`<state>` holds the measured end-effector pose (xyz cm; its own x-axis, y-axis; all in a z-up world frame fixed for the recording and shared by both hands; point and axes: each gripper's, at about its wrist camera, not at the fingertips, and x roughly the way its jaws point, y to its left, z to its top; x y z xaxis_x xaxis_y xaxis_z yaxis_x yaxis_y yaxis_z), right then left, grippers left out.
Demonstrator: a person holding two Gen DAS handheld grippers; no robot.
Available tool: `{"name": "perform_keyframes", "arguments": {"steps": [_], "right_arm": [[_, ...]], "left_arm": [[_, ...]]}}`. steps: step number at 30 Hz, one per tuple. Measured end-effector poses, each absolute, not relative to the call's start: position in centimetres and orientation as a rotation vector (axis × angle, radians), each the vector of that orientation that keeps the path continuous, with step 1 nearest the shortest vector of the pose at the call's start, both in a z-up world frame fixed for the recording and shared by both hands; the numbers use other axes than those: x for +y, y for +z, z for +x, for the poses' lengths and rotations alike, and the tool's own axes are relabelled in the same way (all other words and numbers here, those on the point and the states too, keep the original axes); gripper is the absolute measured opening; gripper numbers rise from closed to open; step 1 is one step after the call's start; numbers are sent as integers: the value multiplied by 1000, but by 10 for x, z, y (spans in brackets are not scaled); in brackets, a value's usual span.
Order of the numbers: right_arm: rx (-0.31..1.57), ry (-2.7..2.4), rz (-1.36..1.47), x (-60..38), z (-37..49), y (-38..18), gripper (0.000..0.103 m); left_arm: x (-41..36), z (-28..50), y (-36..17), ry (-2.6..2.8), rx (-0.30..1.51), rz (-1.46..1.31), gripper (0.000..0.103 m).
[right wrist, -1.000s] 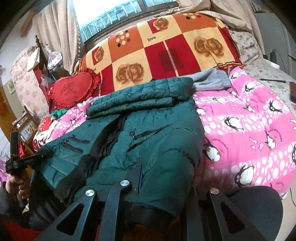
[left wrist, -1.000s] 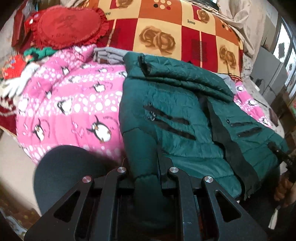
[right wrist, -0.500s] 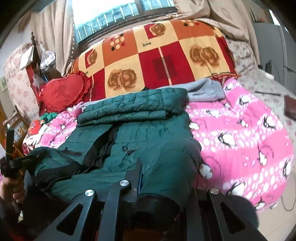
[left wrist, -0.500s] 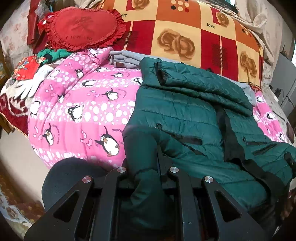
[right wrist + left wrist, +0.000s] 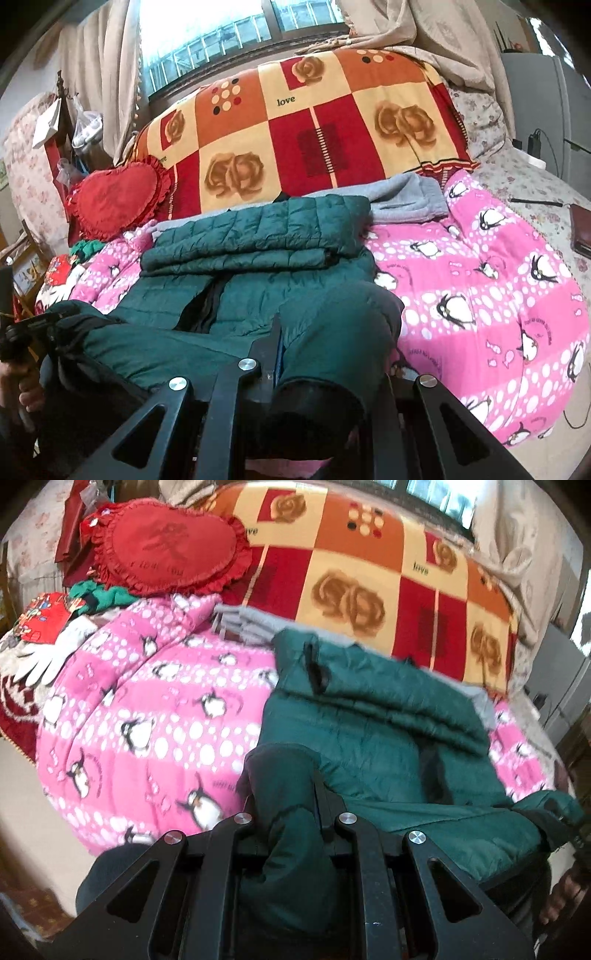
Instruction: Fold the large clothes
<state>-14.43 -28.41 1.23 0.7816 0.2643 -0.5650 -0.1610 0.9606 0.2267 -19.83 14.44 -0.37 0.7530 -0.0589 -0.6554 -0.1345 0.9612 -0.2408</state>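
Both grippers, left and right, pinch jacket hem corners; body stretches toward 12 o'clock; hem runs 9-to-3.

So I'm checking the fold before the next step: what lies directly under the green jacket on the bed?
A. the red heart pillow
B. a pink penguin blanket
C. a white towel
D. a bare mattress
B: the jacket lies spread on the pink penguin blanket, which shows on both sides of it; the heart pillow sits apart, farther back.
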Motion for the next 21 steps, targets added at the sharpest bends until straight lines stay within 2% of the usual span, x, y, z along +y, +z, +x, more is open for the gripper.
{"name": "perform_keyframes", "arguments": {"steps": [21], "right_arm": [[522, 195, 131, -274, -68, 52, 15]], "left_arm": [[143, -143, 52, 68, 519, -278, 13]]}}
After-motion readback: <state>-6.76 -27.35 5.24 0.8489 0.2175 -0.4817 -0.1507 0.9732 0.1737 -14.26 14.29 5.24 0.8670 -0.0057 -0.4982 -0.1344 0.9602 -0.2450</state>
